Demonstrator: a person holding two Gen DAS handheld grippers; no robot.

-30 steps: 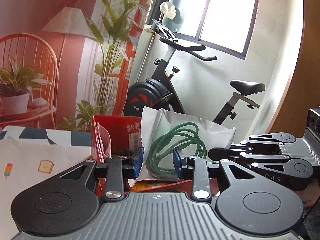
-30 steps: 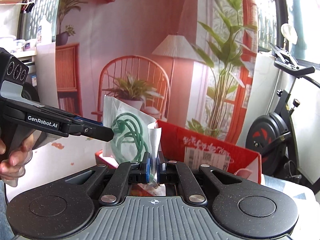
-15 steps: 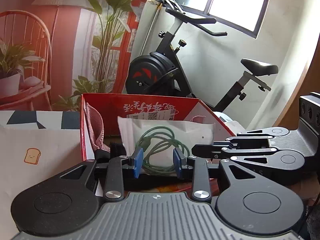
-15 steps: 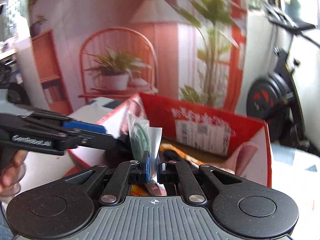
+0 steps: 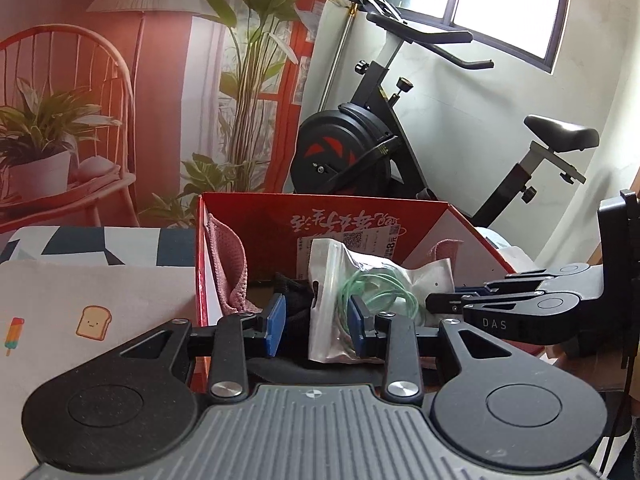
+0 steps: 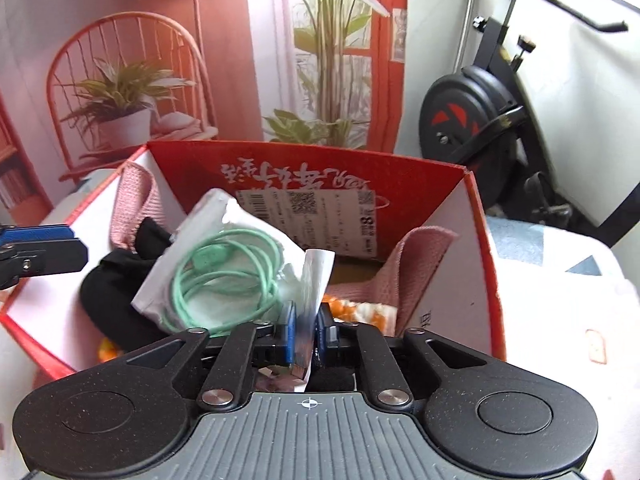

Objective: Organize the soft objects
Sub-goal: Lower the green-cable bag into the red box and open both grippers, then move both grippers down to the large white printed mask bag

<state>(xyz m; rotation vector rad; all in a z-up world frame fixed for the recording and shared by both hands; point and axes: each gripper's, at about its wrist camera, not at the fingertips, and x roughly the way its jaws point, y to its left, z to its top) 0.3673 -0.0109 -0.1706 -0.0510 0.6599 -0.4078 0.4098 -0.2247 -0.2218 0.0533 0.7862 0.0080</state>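
Observation:
A clear plastic bag with a coiled green cable (image 6: 224, 268) hangs inside the red cardboard box (image 6: 476, 248). My right gripper (image 6: 306, 332) is shut on the bag's edge and holds it over a black soft item (image 6: 116, 284) in the box. In the left wrist view the bag (image 5: 360, 292) stands between my left gripper's (image 5: 316, 326) blue pads, which are apart and open; whether the right pad touches the bag I cannot tell. The right gripper's fingers (image 5: 500, 304) come in from the right there.
A pink cloth (image 6: 136, 204) drapes over the box's walls on the left and right. An orange-patterned item (image 6: 352, 312) lies at the box bottom. A printed table mat (image 5: 80, 304) lies left of the box. An exercise bike (image 5: 380, 132) stands behind.
The right gripper has lowered the bag from above the box down into it. The bag has tipped and turned. The left gripper has followed downward, staying open around the bag.

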